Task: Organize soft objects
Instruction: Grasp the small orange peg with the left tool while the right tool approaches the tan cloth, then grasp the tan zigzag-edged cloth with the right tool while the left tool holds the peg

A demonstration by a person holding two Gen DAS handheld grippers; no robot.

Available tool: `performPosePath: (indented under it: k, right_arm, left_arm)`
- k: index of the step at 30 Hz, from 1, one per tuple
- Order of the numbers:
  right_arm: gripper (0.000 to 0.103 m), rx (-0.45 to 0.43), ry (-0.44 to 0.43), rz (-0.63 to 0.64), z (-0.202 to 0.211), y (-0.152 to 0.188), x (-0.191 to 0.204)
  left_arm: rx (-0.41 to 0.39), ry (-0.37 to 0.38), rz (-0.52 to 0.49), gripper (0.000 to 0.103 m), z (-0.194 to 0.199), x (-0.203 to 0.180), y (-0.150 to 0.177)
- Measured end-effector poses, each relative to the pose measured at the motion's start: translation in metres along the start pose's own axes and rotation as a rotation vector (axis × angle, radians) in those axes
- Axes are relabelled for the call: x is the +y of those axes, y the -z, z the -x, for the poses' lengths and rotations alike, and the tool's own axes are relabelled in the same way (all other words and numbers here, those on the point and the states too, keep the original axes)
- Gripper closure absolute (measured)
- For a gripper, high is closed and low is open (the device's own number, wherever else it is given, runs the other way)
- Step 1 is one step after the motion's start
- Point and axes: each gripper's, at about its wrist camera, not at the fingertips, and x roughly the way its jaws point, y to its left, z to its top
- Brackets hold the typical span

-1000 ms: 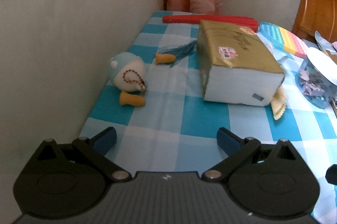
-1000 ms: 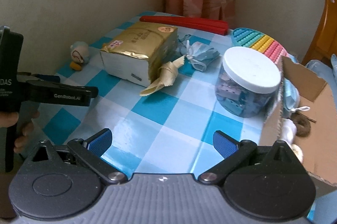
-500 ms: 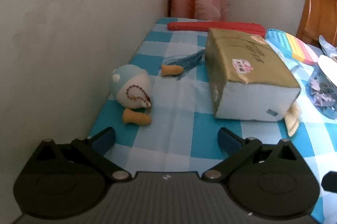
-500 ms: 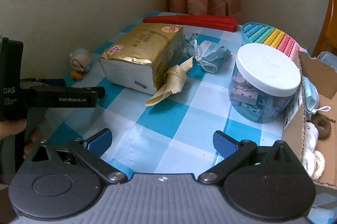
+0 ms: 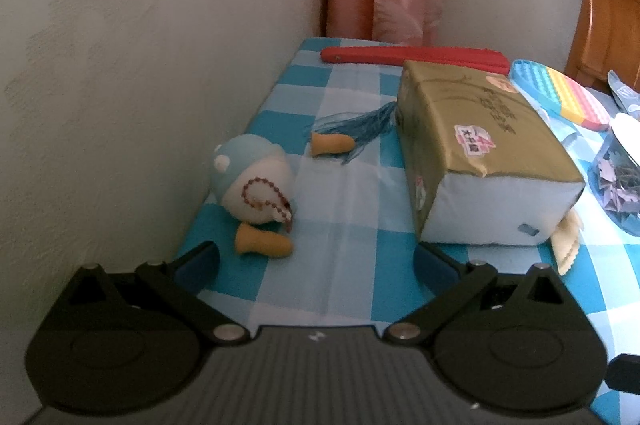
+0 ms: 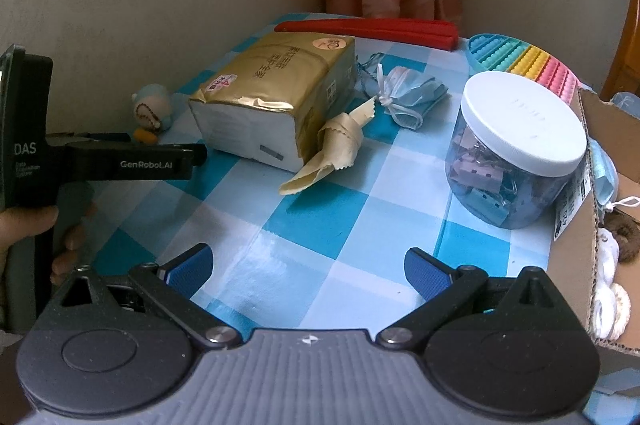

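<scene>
Left wrist view. Left gripper (image 5: 316,261): jaws wide, holding nothing. Over the last second it has closed in on the plush toy (image 5: 252,185), which now fills more of the view, near the bench's left edge by the wall. One orange foot (image 5: 262,245) lies just ahead of the left finger; a second orange piece (image 5: 332,145) sits apart beside the blue tassel (image 5: 360,131). Tissue pack (image 5: 480,153) mid-bench. Judgement: the toy is the next pick, approach under way, not yet grasped.

Right wrist view. Right gripper (image 6: 308,269): jaws wide, empty, barely shifted, hovering over the near bench edge. Yellow cloth (image 6: 332,149) leans against the tissue pack; face mask (image 6: 412,95) behind it. Jar (image 6: 516,153) unmoved. Cardboard box (image 6: 592,209) at the right edge holds what are probably hair ties and a mask; partly cropped.
</scene>
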Motion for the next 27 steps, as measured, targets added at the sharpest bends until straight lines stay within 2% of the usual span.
performPosePath:
  k: [2,5,7,10,12,15,17,24,27]
  right_arm:
    - [0.000,-0.001,-0.003,0.000,0.000,0.000,0.000]
    - [0.000,-0.005,-0.009,0.002,0.002,0.000,0.001]
    - [0.000,-0.006,-0.012,0.003,0.002,0.000,0.002]
    - [0.000,-0.003,-0.019,0.003,0.002,0.001,0.002]
    - [0.000,-0.003,-0.023,0.004,0.002,0.002,0.003]
    - [0.000,-0.002,-0.027,0.007,0.002,0.001,0.004]
    - [0.000,-0.004,-0.030,0.008,0.002,0.001,0.004]
    - [0.000,-0.009,-0.029,0.002,0.003,0.001,0.003]
    - [0.000,-0.013,-0.021,-0.001,0.004,0.001,0.002]
  left_arm:
    - [-0.004,-0.015,-0.002,0.004,0.002,-0.001,0.001]
    - [-0.032,-0.078,-0.031,0.011,0.009,-0.004,0.003]
    - [-0.048,-0.106,-0.037,0.026,0.009,-0.005,0.002]
    - [-0.053,-0.098,-0.004,0.040,0.007,0.000,0.000]
    - [-0.056,-0.100,0.015,0.042,0.005,0.002,-0.001]
    - [-0.062,-0.085,0.028,0.057,0.004,0.004,0.000]
    - [-0.060,-0.080,0.034,0.059,0.004,0.004,0.000]
    - [-0.056,-0.104,0.042,0.077,0.004,0.006,0.000]
    - [-0.050,-0.093,0.056,0.078,0.005,0.008,0.000]
